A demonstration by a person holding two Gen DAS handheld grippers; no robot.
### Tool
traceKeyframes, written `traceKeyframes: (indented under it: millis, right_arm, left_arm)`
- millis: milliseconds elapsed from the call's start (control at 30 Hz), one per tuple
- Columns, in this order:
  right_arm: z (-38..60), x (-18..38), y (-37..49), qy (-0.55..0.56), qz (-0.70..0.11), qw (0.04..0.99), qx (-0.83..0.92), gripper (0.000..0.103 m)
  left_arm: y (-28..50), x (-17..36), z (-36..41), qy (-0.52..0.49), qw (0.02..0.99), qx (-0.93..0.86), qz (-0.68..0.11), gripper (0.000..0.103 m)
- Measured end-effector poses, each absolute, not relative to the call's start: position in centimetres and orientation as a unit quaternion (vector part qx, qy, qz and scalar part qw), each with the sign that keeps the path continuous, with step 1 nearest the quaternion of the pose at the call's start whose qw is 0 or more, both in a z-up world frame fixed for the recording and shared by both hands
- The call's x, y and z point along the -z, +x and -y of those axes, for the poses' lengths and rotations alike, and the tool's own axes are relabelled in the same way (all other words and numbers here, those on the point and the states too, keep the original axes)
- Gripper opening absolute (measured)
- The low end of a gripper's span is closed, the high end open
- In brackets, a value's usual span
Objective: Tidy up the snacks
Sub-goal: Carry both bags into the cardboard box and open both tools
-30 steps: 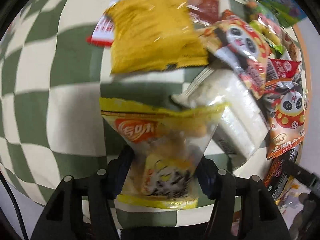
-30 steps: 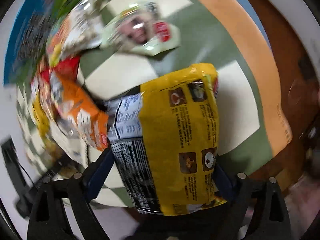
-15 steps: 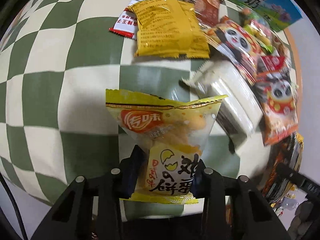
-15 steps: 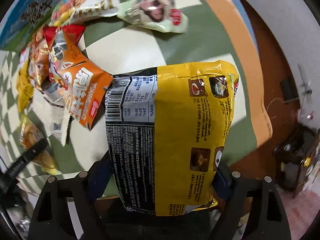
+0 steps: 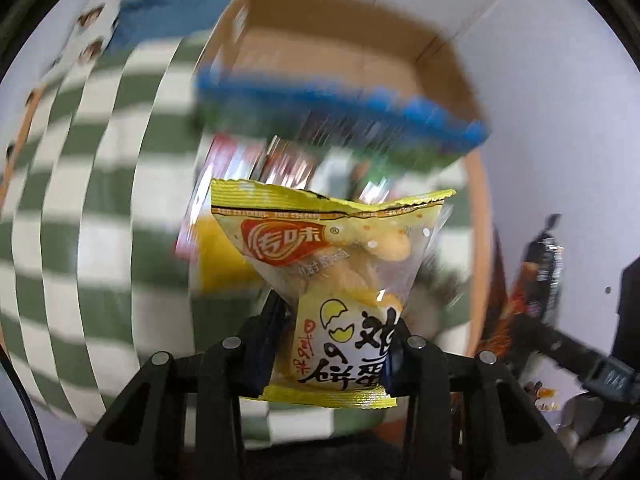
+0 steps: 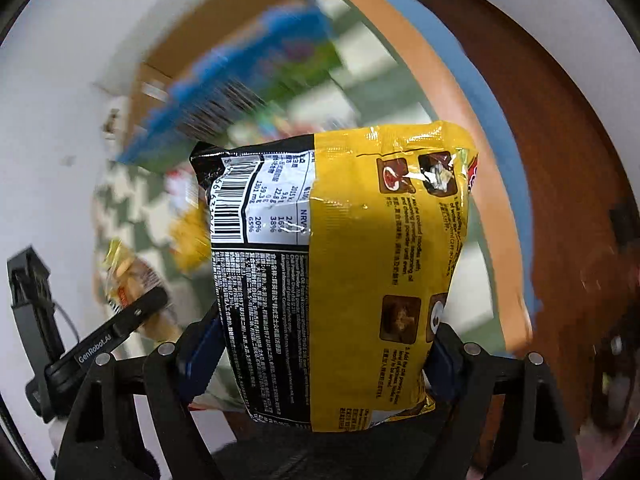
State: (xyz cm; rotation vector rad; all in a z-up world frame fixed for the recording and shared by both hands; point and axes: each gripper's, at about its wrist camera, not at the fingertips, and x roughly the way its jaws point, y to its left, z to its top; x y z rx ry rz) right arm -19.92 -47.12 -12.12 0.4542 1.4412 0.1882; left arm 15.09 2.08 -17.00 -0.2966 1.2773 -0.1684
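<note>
Each gripper is clamped on a snack, the left gripper (image 5: 334, 354) on an egg-biscuit packet (image 5: 340, 276), the right gripper (image 6: 324, 354) on a noodle pack (image 6: 344, 264), apparently bound for the box (image 5: 340, 52) ahead.

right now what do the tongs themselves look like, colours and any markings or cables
Both are matte black plastic with angular, open-framed fingers, small silver screw heads and blue pads on the inner faces. The left tongs have a thin black cable along the frame's left edge. In the right tongs view, the other tool's black finger carries white "GenRobot.AI" lettering.
</note>
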Motion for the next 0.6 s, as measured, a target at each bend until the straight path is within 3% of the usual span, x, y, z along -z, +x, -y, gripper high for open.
traceKeyframes:
  millis: [133,267,467,600]
  right_arm:
    - [44.6,8.2,-13.8,0.206,-0.620,0.745,-0.135,0.087]
    - [42.5,5.0,-6.6,0.178,-0.583,0.779,-0.151,0.087]
    - [39.6,5.1,3.0,0.135,-0.582,0.788,-0.152,0.087]
    - [37.3,8.0,8.4,0.102,-0.611,0.771,-0.145,0.087]
  left_arm:
    - [20.2,11.2,-2.0,-0.137,0.814,0.089,-0.557,0.037]
    - [25.7,9.8,-0.1,-0.121,0.830,0.074,-0.539,0.037]
    - [36.5,15.3,3.3,-0.131,0.794,0.047,-0.592,0.037]
    - [38.5,18.6,3.7,-0.155,0.756,0.040,-0.635,0.037]
